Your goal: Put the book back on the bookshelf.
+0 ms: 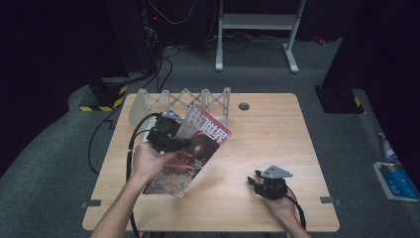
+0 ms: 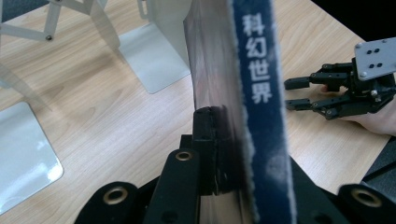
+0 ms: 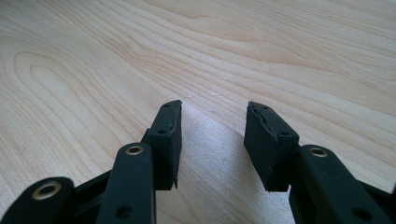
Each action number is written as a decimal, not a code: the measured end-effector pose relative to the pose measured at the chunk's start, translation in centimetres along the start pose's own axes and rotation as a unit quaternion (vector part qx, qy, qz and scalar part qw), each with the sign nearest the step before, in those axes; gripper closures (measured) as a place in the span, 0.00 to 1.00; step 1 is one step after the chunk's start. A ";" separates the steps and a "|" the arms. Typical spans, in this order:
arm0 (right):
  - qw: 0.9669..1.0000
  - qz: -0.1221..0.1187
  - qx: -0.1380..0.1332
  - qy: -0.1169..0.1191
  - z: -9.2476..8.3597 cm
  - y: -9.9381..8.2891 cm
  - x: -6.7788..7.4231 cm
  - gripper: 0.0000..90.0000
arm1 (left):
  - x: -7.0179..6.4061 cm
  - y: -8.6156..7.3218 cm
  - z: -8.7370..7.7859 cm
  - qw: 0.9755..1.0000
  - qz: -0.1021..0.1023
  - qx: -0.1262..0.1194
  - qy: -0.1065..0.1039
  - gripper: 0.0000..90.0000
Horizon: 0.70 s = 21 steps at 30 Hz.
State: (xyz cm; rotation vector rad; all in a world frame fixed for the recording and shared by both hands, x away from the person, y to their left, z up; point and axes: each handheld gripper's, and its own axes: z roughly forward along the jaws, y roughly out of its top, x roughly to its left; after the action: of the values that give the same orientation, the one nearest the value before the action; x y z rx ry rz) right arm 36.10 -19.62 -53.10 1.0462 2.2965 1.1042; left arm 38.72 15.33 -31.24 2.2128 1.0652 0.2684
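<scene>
Wooden table [image 1: 277,144] stands on grey carpet [image 1: 44,163].

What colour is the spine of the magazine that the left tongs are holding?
Dark blue with white Chinese characters, on the glossy red-covered magazine's spine; the left gripper view shows it best.

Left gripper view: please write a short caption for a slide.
Left gripper clamps a magazine near a white rack.

Magazine [image 1: 190,151], reddish cover, blue spine, tilted above table's left
</scene>
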 end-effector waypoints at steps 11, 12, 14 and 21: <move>1.000 -0.002 0.000 0.001 0.0 0.0 0.0 0.63 | 0.9 0.6 -0.4 1.000 -0.010 0.020 0.015 0.92; 1.000 -0.002 0.000 0.001 0.0 0.0 0.0 0.63 | 1.0 0.6 -0.4 1.000 -0.012 0.022 0.016 0.92; 1.000 -0.001 0.000 0.001 0.0 0.0 0.0 0.63 | 1.3 0.7 -0.4 0.999 -0.016 0.026 0.018 0.92; 1.000 -0.003 0.000 0.001 0.0 0.0 0.0 0.63 | 2.1 1.0 -0.5 0.999 -0.025 0.037 0.023 0.92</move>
State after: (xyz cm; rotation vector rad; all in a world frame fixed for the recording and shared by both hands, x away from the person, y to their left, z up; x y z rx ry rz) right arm 36.08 -19.64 -53.10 1.0379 2.2998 1.1040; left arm 40.47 16.69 -30.45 2.2506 1.1705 0.2622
